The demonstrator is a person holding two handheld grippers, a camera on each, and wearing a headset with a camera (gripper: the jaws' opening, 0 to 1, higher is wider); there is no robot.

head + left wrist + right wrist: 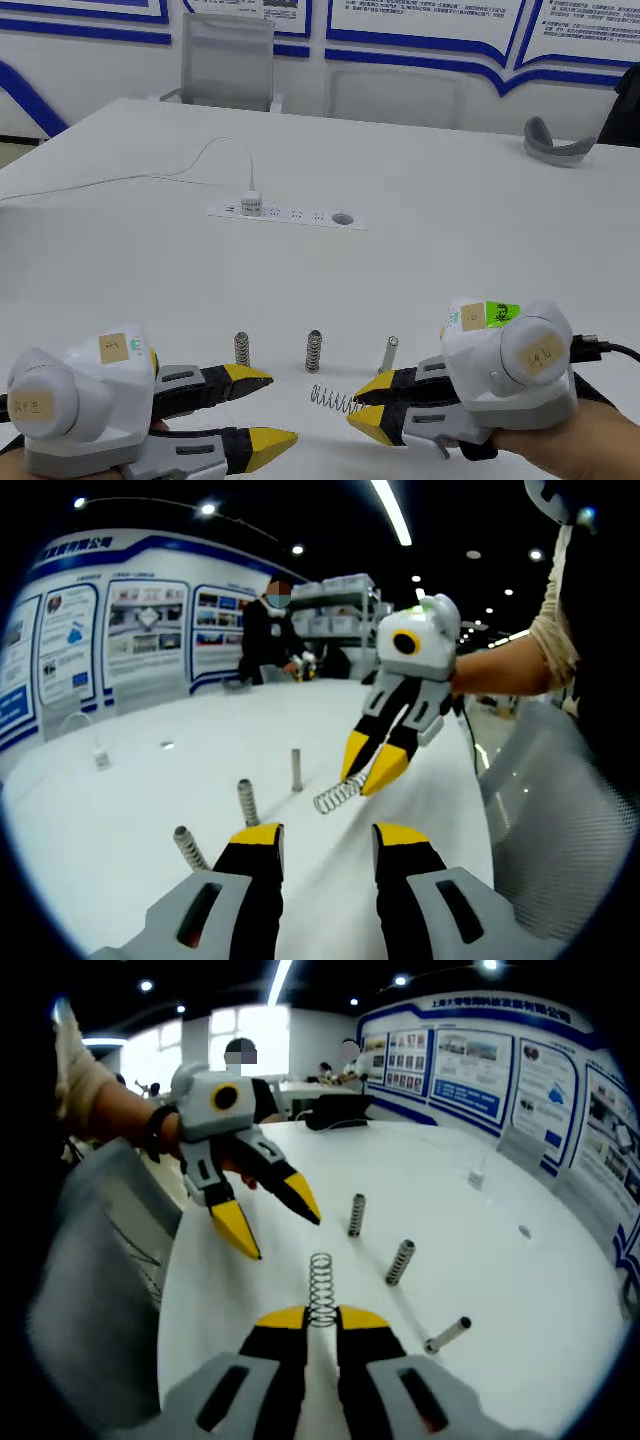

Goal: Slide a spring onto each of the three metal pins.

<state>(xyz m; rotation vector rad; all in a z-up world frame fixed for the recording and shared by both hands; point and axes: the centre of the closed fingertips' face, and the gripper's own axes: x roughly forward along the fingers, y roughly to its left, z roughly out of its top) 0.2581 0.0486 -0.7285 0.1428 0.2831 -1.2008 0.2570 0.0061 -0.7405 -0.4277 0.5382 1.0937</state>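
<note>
In the head view, three pins stand in a row close to the near edge of the white worktop (450, 250). The left pin (241, 348) and middle pin (314, 350) each wear a spring, while the right pin (389, 354) is bare and leans slightly. The right tongs (352, 408) pinch one end of a loose spring (335, 400), just nearer than the row, between the middle and right pins. The left tongs (282, 408) gape empty near the left pin. A power strip (290, 214) lies mid-worktop.

In the left gripper view, the left tongs (330, 832) stand apart with nothing between them. Ahead, the right tongs (365, 777) clamp the loose spring (335, 792) beside the bare right pin (297, 770).

In the right gripper view, the right tongs (322, 1320) are closed on the loose spring (321, 1285), which juts straight forward. The left tongs (280, 1232) are spread open beyond it.
</note>
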